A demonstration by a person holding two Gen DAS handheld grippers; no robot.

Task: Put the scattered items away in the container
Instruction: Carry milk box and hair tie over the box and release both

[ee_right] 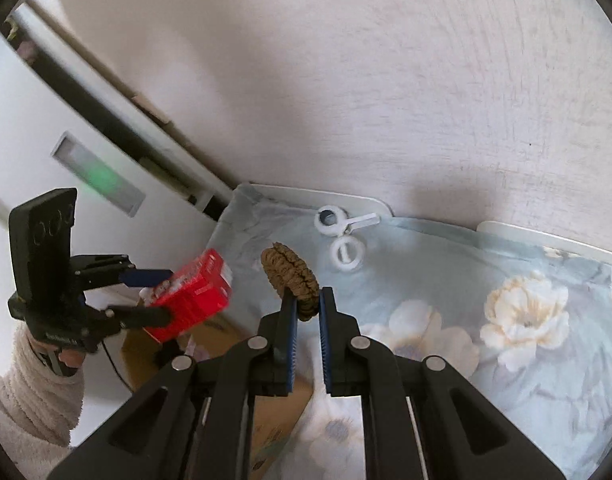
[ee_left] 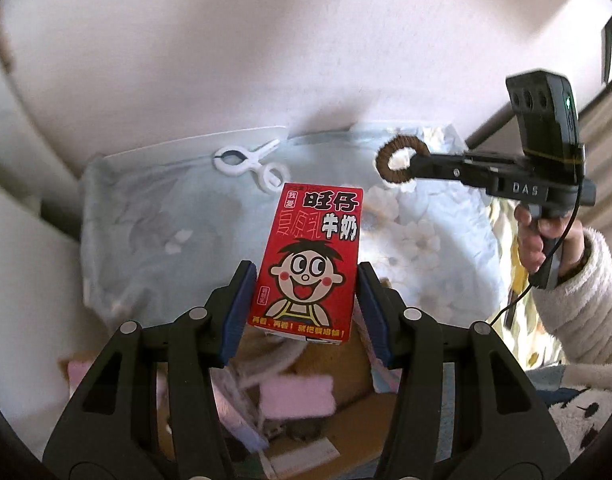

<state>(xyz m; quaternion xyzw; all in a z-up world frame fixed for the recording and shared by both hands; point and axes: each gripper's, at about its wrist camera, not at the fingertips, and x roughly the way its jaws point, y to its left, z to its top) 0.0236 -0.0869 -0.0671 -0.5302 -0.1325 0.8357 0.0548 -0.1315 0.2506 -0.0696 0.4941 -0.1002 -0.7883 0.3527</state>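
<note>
My left gripper [ee_left: 306, 280] is shut on a red milk carton [ee_left: 311, 260] with a cartoon face and holds it in the air above an open cardboard box [ee_left: 345, 368]. The carton [ee_right: 194, 296] and the left gripper [ee_right: 150, 294] also show in the right wrist view, over the box [ee_right: 222, 340]. My right gripper [ee_right: 307, 302] is shut on a brown hair scrunchie [ee_right: 292, 274] and holds it up above the bed. In the left wrist view the scrunchie [ee_left: 399, 160] hangs from the right gripper [ee_left: 419, 164] at the upper right.
A white plastic clip [ee_left: 254, 164] lies on the pale blue floral bedsheet [ee_left: 166, 220] near the wall; it also shows in the right wrist view [ee_right: 345, 236]. The box holds pink sponges [ee_left: 298, 396] and other small items. A white cabinet [ee_right: 46, 128] stands at the left.
</note>
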